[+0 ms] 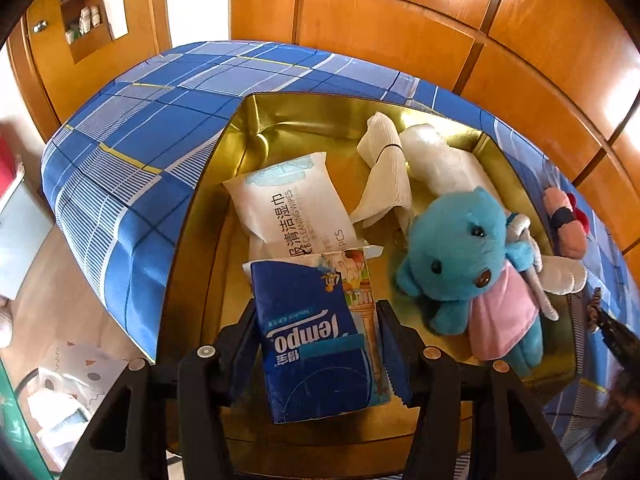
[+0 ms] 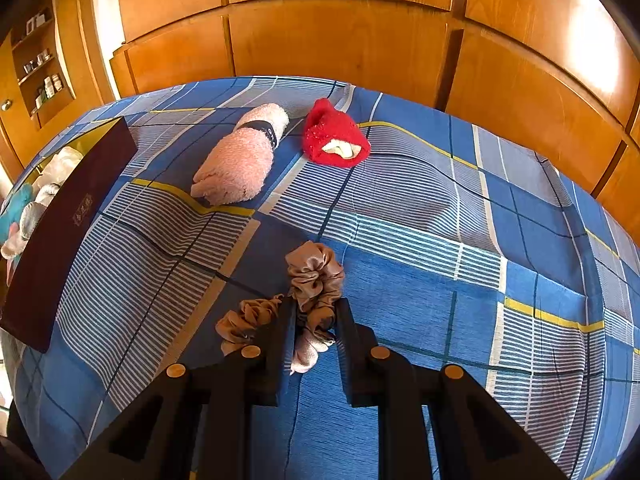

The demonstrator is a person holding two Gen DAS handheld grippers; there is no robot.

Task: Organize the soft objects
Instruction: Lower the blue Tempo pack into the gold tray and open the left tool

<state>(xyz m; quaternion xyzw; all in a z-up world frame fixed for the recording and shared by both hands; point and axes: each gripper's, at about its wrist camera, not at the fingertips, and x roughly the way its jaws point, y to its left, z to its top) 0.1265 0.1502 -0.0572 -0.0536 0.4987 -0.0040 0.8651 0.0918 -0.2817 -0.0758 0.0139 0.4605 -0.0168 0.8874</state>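
Both grippers grip: left gripper [image 1: 316, 344] seemingly pinches tissue pack [image 1: 316, 344] over gold box [image 1: 200, 216]; right gripper [image 2: 316, 312] clamps scrunchie [image 2: 316, 276].

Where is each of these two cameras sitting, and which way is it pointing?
Left wrist view: rides on the left tool, looking down along its fingers into the gold-lined box; the tool holds a blue tissue pack beside the blue teddy.
Right wrist view: rides on the right tool, looking down at the plaid bedsheet; its fingers pinch a beige scrunchie.
Shared: the box, the sheet, the pink rolled towel, the wooden wardrobe.
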